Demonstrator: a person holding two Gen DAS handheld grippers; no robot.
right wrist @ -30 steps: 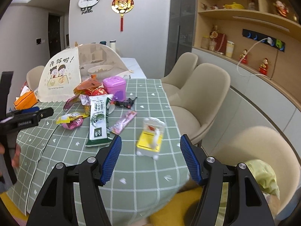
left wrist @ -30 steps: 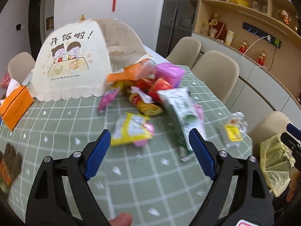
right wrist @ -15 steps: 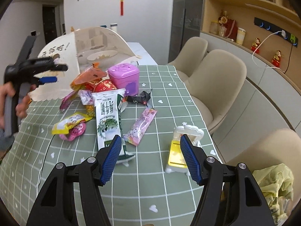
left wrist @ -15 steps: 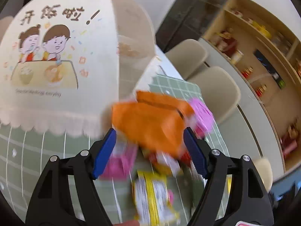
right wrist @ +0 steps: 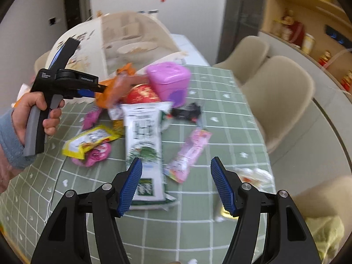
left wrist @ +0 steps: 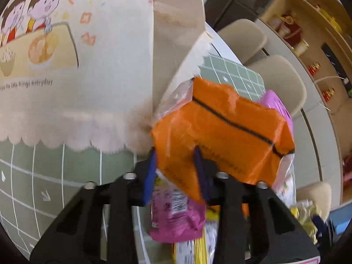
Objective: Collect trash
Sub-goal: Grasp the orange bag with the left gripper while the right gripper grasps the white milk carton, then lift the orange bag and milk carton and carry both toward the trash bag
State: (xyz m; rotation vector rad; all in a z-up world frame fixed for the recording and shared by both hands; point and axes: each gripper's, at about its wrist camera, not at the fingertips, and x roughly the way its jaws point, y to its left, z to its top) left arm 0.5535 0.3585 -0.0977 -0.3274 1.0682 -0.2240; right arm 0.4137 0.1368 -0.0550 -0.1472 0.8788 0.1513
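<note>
Left wrist view: the left claw (left wrist: 176,169) is narrowed onto the near edge of a crinkled orange plastic wrapper with a black seam line (left wrist: 222,127), its blue pads pinching the film at either side. The wrapper sits at the top of the trash pile, just beside the scalloped hem of a cream mesh food cover printed with cartoon children (left wrist: 72,66). A magenta foil packet (left wrist: 176,215) lies directly beneath the claw on the green grid-patterned tabletop (left wrist: 44,176). Judgement: the step in hand is the grasp of the first wrapper; the next move calls for a lift clear of the pile without snagging the cover's hem.

Right wrist view: the right claw (right wrist: 176,184) is wide and holds nothing, poised over a long white-and-green snack bag (right wrist: 143,149) and a pink candy wrapper (right wrist: 189,154). A yellow sachet (right wrist: 90,140) and a black wrapper (right wrist: 187,114) lie nearby. A pink plastic lidded box (right wrist: 169,81) stands against the pile and may hinder the lift. A yellow-green bag (right wrist: 325,237) shows at the lower right, seemingly off the tabletop; whether it is the trash receptacle cannot be told.
</note>
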